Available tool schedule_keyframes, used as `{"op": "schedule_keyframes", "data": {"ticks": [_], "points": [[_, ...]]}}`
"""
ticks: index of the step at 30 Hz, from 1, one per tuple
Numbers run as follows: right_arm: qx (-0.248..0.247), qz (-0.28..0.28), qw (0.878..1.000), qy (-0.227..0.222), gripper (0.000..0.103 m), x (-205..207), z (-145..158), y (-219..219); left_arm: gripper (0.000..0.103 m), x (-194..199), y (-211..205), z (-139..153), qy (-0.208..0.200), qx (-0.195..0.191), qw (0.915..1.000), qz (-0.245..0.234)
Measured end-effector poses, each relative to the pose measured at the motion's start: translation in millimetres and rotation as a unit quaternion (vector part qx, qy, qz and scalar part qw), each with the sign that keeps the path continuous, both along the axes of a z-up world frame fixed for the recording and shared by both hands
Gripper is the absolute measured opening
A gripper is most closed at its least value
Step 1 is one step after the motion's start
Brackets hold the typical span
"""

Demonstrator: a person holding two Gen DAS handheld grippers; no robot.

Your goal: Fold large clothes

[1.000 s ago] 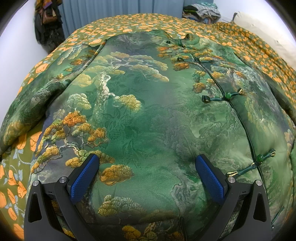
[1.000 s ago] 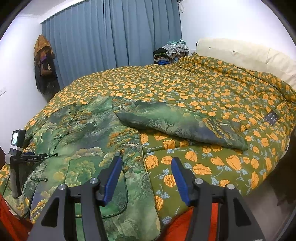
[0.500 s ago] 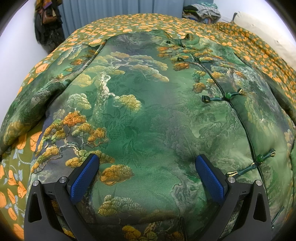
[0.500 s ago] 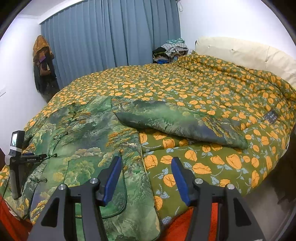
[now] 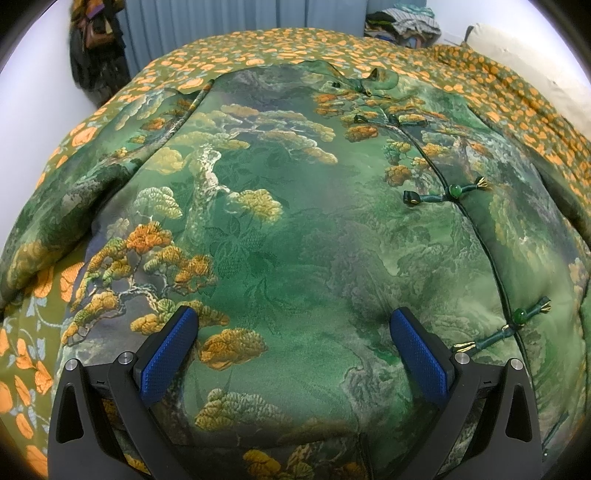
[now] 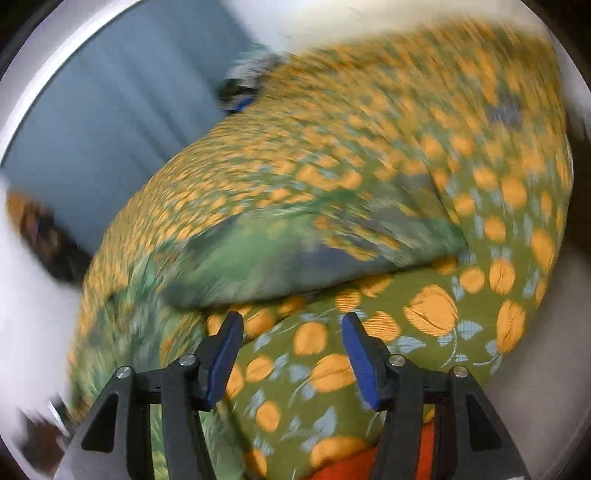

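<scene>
The padded green brocade jacket with a pine-tree landscape print [image 5: 280, 236] lies spread face up on the bed, fastened with knotted cord closures with green beads [image 5: 448, 192], one sleeve [image 6: 295, 251] stretched toward the bed's right edge. The left tool [image 5: 293, 343] hovers over the jacket's lower front, its blue pads apart and holding nothing. The right tool [image 6: 291, 343], also parted and empty, is over the olive quilt with orange flowers [image 6: 436, 314] just short of that sleeve, in a blurred view. The likely risks: slick, puffy cloth slipping from a shallow pinch, or quilt being caught together with the sleeve. Behind the bed hang blue-grey curtains [image 5: 229, 16]; a heap of clothes [image 5: 402, 22] sits by its far corner.
</scene>
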State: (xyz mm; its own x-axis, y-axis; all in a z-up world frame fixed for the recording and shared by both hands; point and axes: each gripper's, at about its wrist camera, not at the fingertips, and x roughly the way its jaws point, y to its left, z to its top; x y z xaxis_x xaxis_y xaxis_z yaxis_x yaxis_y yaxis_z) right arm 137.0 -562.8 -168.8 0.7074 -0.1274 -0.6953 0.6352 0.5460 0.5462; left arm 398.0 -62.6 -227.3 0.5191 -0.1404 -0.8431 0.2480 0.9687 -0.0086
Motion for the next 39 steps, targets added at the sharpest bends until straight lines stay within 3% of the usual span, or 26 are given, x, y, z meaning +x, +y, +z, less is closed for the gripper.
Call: {"op": "schedule_keyframes", "data": {"ticks": [5,11,14,16,17,19,23,26,28,30,32,36,39], "points": [[0.118,-0.096,0.988,-0.024,0.057,-10.1,-53.4,-56.2,0.103,0.0,-0.7,0.5,-0.001,0.000,1.0000,0.000],[0.168,-0.177,0.965,-0.089,0.057,-8.1,-87.9,-92.3,0.103,1.1,1.5,-1.7,-0.001,-0.003,1.0000,0.001],[0.177,-0.196,0.960,-0.095,0.056,-0.3,-98.1,-102.8,0.103,2.4,2.6,-1.3,0.003,-0.007,1.0000,0.002],[0.168,-0.201,0.961,-0.091,0.041,5.7,-100.1,-105.7,0.103,3.0,3.6,-0.8,0.008,-0.007,0.9999,0.003],[0.154,-0.193,0.966,-0.079,0.021,11.1,-97.0,-105.8,0.103,2.3,4.4,-0.2,0.011,-0.009,0.9999,0.004],[0.112,-0.181,0.975,-0.064,0.012,17.3,-78.4,-103.8,0.103,2.0,4.7,0.6,0.018,-0.006,0.9998,0.006],[-0.015,-0.091,0.993,-0.079,0.010,38.9,-1.0,-70.2,0.103,8.7,2.7,2.1,0.046,0.003,0.9989,-0.001],[-0.125,0.008,0.987,-0.096,0.010,59.8,64.6,-22.0,0.102,9.8,9.6,12.2,0.063,-0.012,0.9980,-0.001],[-0.184,0.072,0.974,-0.109,0.010,73.7,100.3,21.0,0.102,4.7,18.4,27.2,0.063,-0.035,0.9974,0.004],[-0.240,0.146,0.952,-0.118,0.010,90.2,128.4,76.4,0.102,-4.3,28.5,44.6,0.053,-0.060,0.9967,0.013],[-0.273,0.207,0.932,-0.119,0.010,105.9,137.8,123.8,0.102,-18.6,41.3,67.3,0.039,-0.095,0.9946,0.015],[-0.330,0.331,0.879,-0.092,0.009,133.8,116.1,223.5,0.102,-48.5,57.1,98.3,0.014,-0.124,0.9922,0.006],[-0.329,0.376,0.865,-0.051,0.009,138.8,75.4,274.2,0.102,-68.6,63.8,105.6,0.007,-0.143,0.9896,0.007]]}}
